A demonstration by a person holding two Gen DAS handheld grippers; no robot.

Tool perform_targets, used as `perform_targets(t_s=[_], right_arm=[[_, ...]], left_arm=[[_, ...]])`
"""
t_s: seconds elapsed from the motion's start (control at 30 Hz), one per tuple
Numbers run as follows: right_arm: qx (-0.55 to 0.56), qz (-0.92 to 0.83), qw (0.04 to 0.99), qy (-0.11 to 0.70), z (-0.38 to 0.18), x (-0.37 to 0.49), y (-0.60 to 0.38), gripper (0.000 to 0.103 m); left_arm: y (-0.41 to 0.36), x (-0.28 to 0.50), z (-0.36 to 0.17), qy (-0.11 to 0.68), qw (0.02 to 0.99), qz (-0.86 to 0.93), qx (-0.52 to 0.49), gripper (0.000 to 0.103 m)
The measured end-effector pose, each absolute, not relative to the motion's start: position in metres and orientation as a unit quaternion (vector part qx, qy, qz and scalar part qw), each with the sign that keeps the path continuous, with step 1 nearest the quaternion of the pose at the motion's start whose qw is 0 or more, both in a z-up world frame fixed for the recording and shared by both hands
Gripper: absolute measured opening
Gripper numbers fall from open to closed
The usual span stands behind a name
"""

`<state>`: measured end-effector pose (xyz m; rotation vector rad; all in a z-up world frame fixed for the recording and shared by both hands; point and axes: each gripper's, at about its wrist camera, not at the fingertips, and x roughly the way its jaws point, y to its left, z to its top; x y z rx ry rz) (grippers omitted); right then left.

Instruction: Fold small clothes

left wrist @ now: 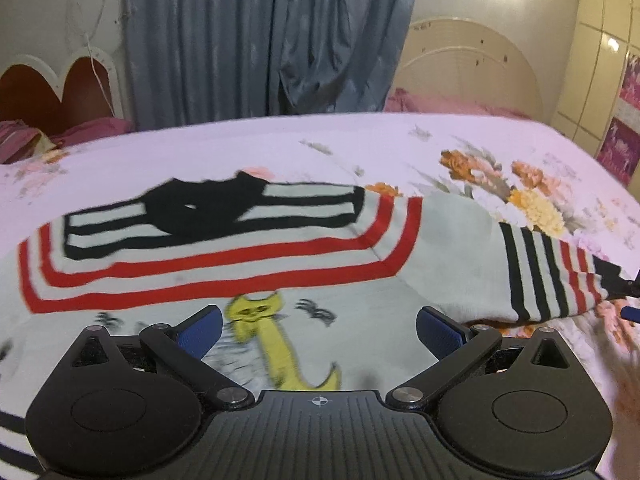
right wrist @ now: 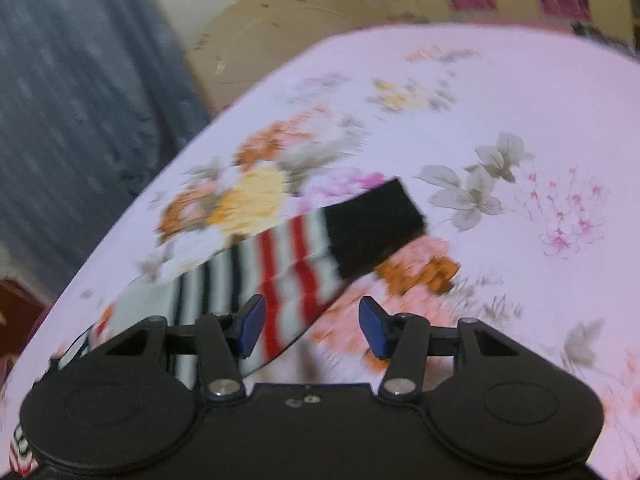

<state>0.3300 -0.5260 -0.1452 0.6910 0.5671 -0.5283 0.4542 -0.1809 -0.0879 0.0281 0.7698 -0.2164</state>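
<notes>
Here the left black two-finger gripper point(left wrist: 320, 330) hangs with jaws wide apart and empty over the small white knit sweater point(left wrist: 248, 280) with red and black stripes, whose yellow cat print point(left wrist: 272, 344) lies between the fingers. The right black two-finger gripper point(right wrist: 312, 326) is also spread; the striped sleeve with black cuff point(right wrist: 320, 252) runs toward 12 o'clock on the pink floral bedsheet point(right wrist: 500, 100).

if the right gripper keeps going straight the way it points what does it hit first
Probably the striped sleeve of the small sweater: the open right gripper points along it toward its black cuff, on the floral bedsheet. Depth is unclear.
</notes>
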Motion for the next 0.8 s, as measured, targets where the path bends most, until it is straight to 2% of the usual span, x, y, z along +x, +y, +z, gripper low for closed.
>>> perform_targets(t_s=[0.2, 0.4, 0.5, 0.53, 0.57, 0.6, 0.7, 0.8], right_arm=[[0.351, -0.248, 0.867, 0.254, -0.167, 0.341, -0.547, 0.048], [0.366, -0.252, 0.862, 0.244, -0.172, 0.346, -0.563, 0.033], [0.376, -0.249, 0.859, 0.243, -0.171, 0.348, -0.569, 0.033], [0.373, -0.249, 0.860, 0.244, -0.171, 0.349, -0.570, 0.020], [0.352, -0.260, 0.861, 0.259, -0.170, 0.352, -0.570, 0.008], [0.327, -0.264, 0.867, 0.269, -0.168, 0.355, -0.568, 0.006], [0.176, -0.284, 0.897, 0.289, -0.148, 0.375, -0.533, 0.006], [0.144, -0.217, 0.928, 0.265, -0.123, 0.390, -0.491, 0.006]], left_arm=[[-0.203, 0.476, -0.104, 0.397, 0.913, -0.092, 0.017, 0.102], [-0.191, 0.482, -0.107, 0.402, 0.913, -0.073, 0.005, 0.102], [-0.176, 0.484, -0.108, 0.404, 0.913, -0.061, -0.007, 0.102], [-0.169, 0.485, -0.109, 0.405, 0.913, -0.058, -0.010, 0.102], [-0.163, 0.485, -0.108, 0.405, 0.912, -0.056, -0.011, 0.102], [-0.156, 0.486, -0.108, 0.406, 0.913, -0.052, -0.008, 0.102], [-0.134, 0.492, -0.113, 0.419, 0.907, -0.041, 0.009, 0.102], [-0.101, 0.498, -0.119, 0.425, 0.905, -0.032, -0.015, 0.102]])
